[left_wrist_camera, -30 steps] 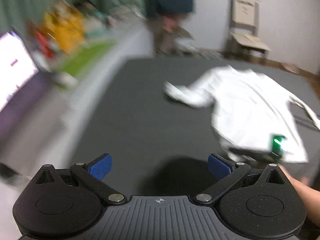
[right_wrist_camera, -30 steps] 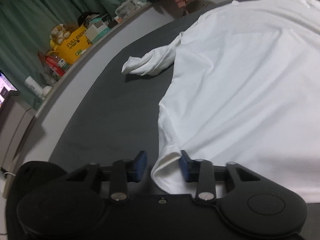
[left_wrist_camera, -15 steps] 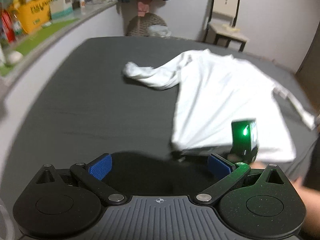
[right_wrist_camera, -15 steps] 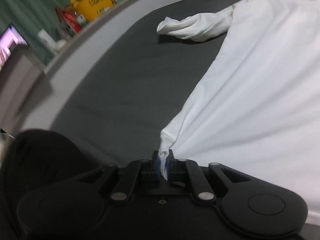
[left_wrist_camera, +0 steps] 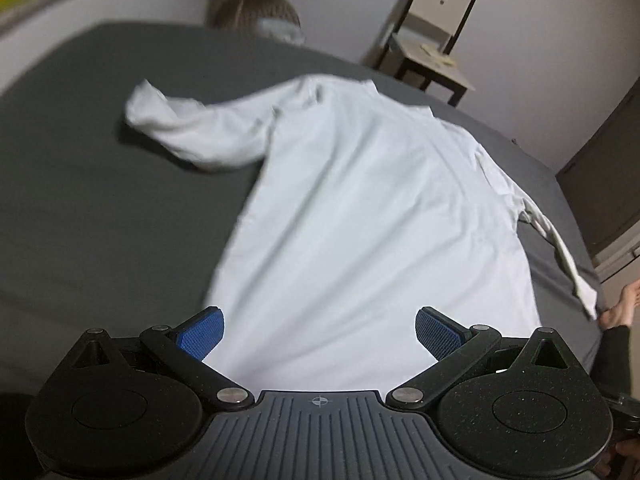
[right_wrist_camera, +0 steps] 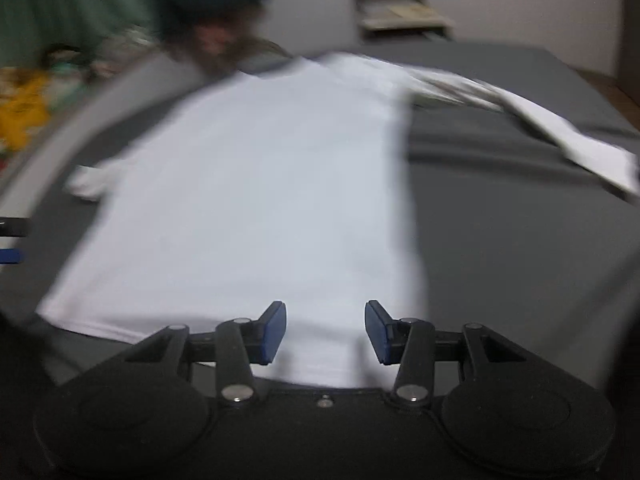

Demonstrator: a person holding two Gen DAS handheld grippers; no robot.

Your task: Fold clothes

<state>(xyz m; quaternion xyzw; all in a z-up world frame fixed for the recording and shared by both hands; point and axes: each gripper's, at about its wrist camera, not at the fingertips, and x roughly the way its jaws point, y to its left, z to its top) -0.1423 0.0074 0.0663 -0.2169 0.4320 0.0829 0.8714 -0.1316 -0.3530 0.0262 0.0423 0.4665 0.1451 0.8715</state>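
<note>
Shirt: a white long-sleeved shirt (left_wrist_camera: pixel 360 208) is spread flat on a dark grey bed (left_wrist_camera: pixel 80 200), hem nearest both cameras.
Sleeves: one sleeve (left_wrist_camera: pixel 188 132) is seen bunched toward the far left in the left wrist view; the other sleeve (left_wrist_camera: pixel 560 248) is stretched out to the right, its cuff near the bed's edge.
Left hand-held gripper (left_wrist_camera: pixel 318 334): held wide, blue pads well apart, nothing between them; it is poised over the shirt's hem.
Right hand-held gripper (right_wrist_camera: pixel 325 332): parted to a moderate gap, nothing gripped; the hem is seen just beyond the pads. This view is blurred.
Surroundings: a wooden chair (left_wrist_camera: pixel 432 40) is seen against the wall beyond the bed; a bare foot (left_wrist_camera: pixel 624 308) is visible at the right edge.
</note>
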